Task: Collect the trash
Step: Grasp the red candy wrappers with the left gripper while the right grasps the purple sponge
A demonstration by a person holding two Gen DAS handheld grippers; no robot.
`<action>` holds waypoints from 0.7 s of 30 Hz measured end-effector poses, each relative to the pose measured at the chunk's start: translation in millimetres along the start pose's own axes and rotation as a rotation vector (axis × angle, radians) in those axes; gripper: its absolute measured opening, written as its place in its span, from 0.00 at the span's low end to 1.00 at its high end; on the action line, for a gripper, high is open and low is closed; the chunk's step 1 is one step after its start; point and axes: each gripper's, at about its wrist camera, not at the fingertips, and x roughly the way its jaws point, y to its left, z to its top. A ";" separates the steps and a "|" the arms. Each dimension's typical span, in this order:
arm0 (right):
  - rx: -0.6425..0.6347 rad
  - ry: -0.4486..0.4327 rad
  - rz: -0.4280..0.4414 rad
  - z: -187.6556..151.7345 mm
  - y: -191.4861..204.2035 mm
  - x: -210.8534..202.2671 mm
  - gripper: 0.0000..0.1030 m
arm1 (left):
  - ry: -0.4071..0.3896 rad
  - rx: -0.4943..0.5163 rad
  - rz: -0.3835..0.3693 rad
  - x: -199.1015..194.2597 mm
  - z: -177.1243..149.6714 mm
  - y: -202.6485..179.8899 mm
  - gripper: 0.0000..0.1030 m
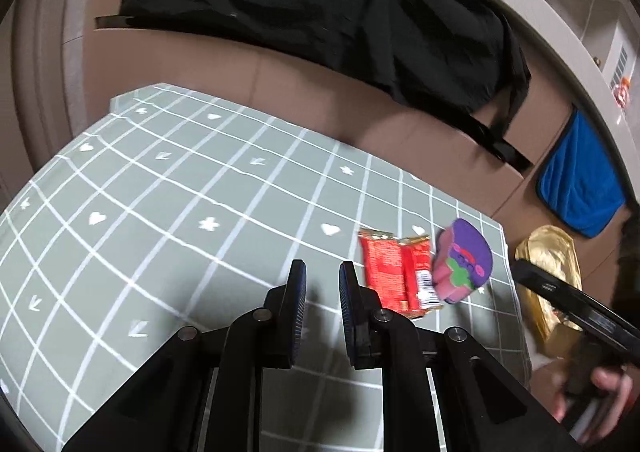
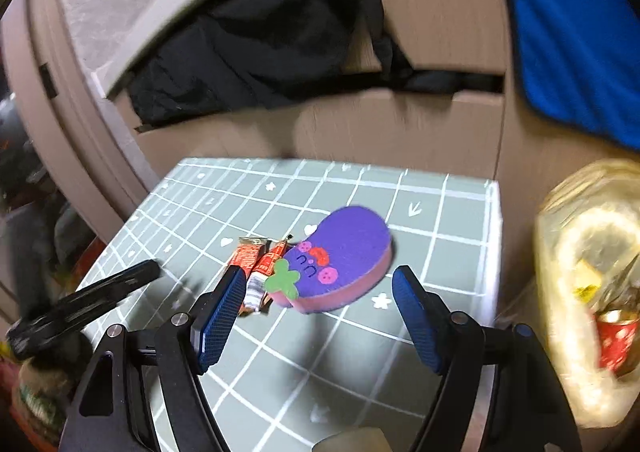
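Right gripper (image 2: pixel 318 312) is wide open and empty, straddling the eggplant sponge (image 2: pixel 340 260) on the desk (image 2: pixel 360 364), probably sized for its width. Red wrappers (image 2: pixel 256 264), the likely trash, lie touching the sponge at its 9 o'clock. Left gripper (image 1: pixel 322 316) is narrow and empty, hovering off at the wrappers' 8 o'clock. Gold-lined bag (image 2: pixel 580 272) waits open at 3 o'clock off the desk edge, likely the drop point.

Wide bare stretch of checked tablecloth (image 1: pixel 160 211) to the left. On the right, the sponge (image 2: pixel 340 256) touches the red wrappers (image 2: pixel 256 260), near the edge. Bin bag (image 2: pixel 588 284) just beyond.
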 end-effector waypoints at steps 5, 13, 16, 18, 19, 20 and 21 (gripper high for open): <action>0.135 0.013 -0.079 3.7 -6.6 43.9 0.71 | -0.035 -0.042 -0.020 -14.8 1.0 25.4 0.40; 0.036 0.077 -0.156 15.9 11.2 98.3 0.76 | -0.023 -0.060 -0.030 -12.4 0.1 35.7 0.47; -0.091 0.116 -0.127 17.9 18.1 97.6 0.74 | -0.008 -0.043 -0.039 -6.3 -1.7 25.8 0.51; -0.120 0.115 -0.111 17.6 15.5 89.1 0.72 | 0.010 -0.031 -0.048 0.7 -2.4 15.0 0.52; -0.126 0.106 -0.096 16.7 12.1 81.9 0.72 | 0.021 -0.020 -0.056 5.5 -2.9 6.3 0.53; -0.119 0.087 -0.073 16.0 6.6 70.0 0.71 | 0.030 -0.008 -0.062 9.7 -3.3 -1.3 0.57; -0.111 0.073 -0.060 15.8 0.9 61.8 0.71 | 0.039 0.000 -0.065 13.4 -3.5 -7.8 0.59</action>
